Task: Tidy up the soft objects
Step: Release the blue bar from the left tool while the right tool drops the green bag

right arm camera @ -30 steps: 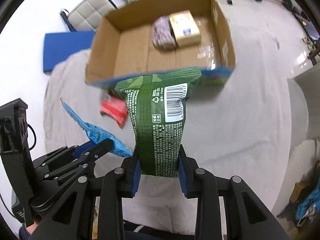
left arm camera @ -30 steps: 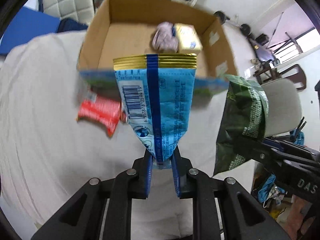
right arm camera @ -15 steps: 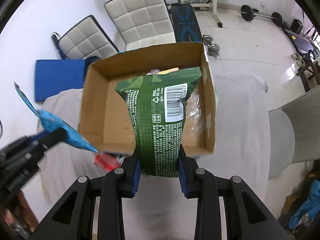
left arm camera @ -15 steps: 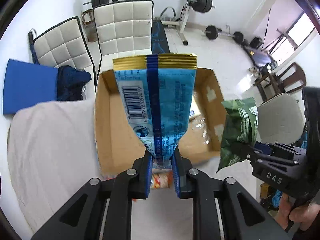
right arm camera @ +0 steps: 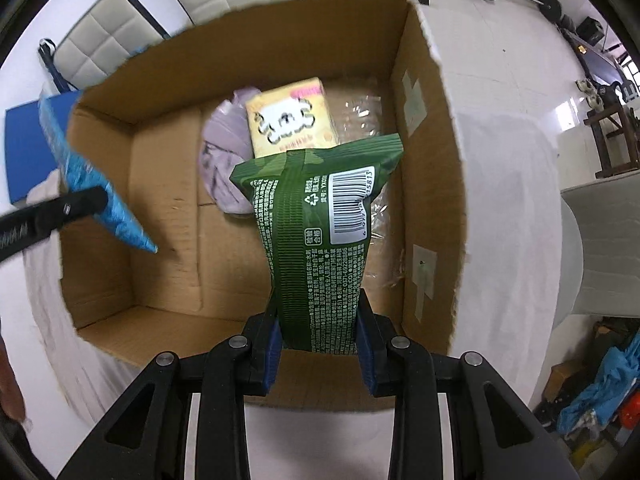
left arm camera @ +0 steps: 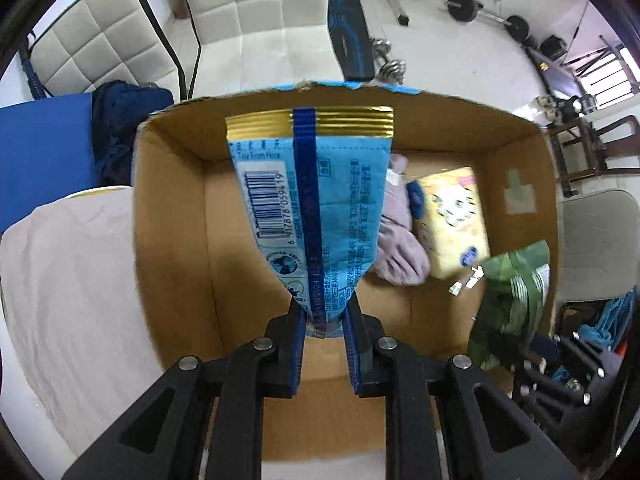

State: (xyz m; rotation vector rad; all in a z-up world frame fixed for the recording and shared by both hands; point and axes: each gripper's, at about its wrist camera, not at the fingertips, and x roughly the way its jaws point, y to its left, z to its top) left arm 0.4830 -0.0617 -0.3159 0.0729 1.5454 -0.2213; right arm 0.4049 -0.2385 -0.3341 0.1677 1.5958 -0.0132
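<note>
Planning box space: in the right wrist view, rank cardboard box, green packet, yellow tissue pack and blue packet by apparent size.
1. cardboard box
2. green packet, enlarged by nearness
3-4. yellow tissue pack and blue packet: alike, one partly hidden, one blurred

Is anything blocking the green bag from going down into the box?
Partly: under the green bag lie a yellow pack and a purple cloth. The cardboard box is open on top, with bare floor to the left.

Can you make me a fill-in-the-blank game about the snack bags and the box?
1. The left gripper pinches a ____ packet.
2. The right gripper squeezes a ____ packet.
3. Both packets hang over an open cardboard ____.
4. Inside, beside the purple cloth, lies a ____ pack.

Answers: blue; green; box; yellow
</note>
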